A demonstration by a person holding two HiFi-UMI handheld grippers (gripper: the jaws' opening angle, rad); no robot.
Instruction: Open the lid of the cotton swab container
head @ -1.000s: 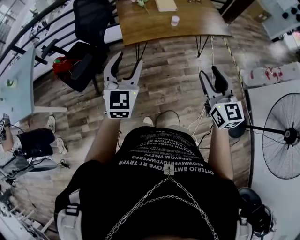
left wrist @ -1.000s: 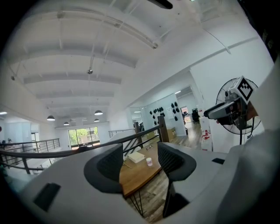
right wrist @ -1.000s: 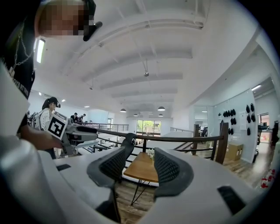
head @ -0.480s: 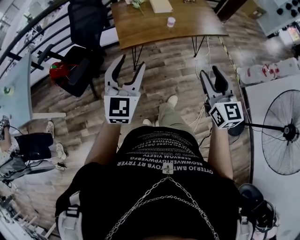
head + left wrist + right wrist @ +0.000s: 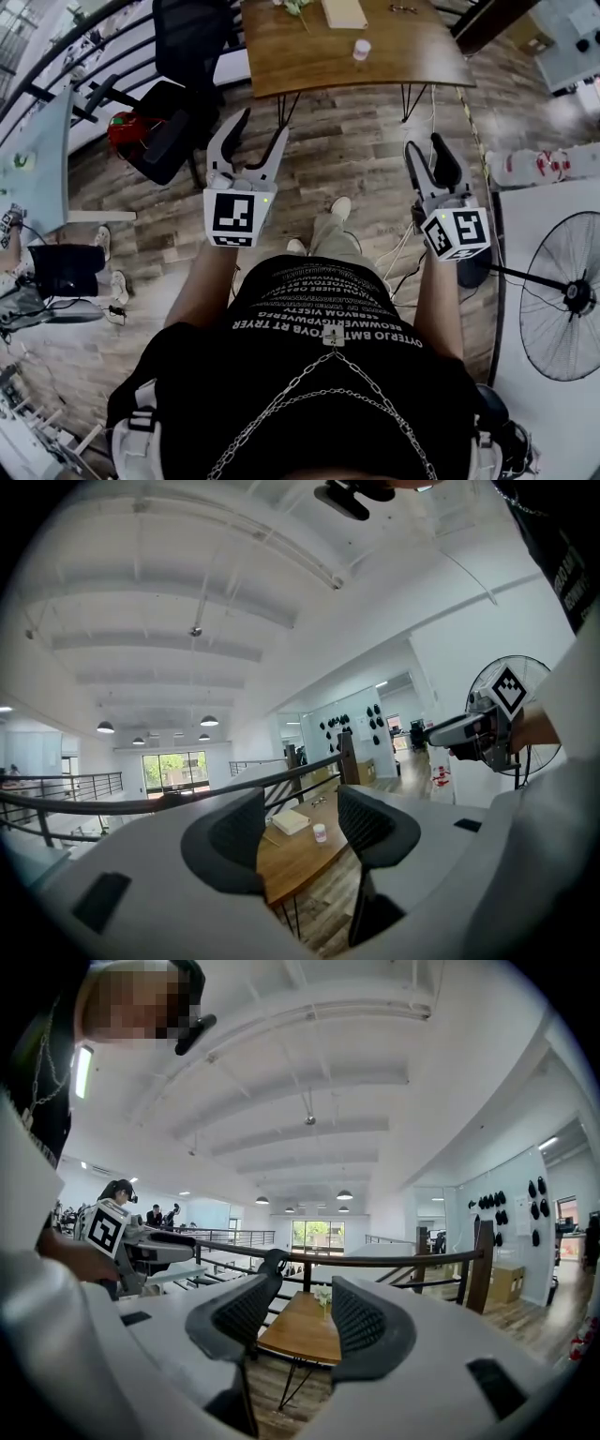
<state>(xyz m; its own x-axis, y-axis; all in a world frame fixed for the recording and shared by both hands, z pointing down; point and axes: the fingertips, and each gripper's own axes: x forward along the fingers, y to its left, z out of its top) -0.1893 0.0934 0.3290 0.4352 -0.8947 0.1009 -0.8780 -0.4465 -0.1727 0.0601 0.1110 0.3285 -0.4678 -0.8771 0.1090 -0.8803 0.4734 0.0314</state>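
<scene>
You hold both grippers above the floor, well short of the wooden table (image 5: 309,58). Your left gripper (image 5: 261,127) stands wide apart and empty. Your right gripper (image 5: 425,150) is opening its jaws with nothing between them. The cotton swab container (image 5: 362,49) stands upright on that table, untouched.

Warm brown wood grain on the tabletop (image 5: 319,56) at upper centre, white and pale pink on the small container (image 5: 362,49) there, grey-brown streaked planks across the floor (image 5: 356,159), black on the chair (image 5: 187,37) at upper left, rows of white lettering on the black shirt (image 5: 319,300) below.
</scene>
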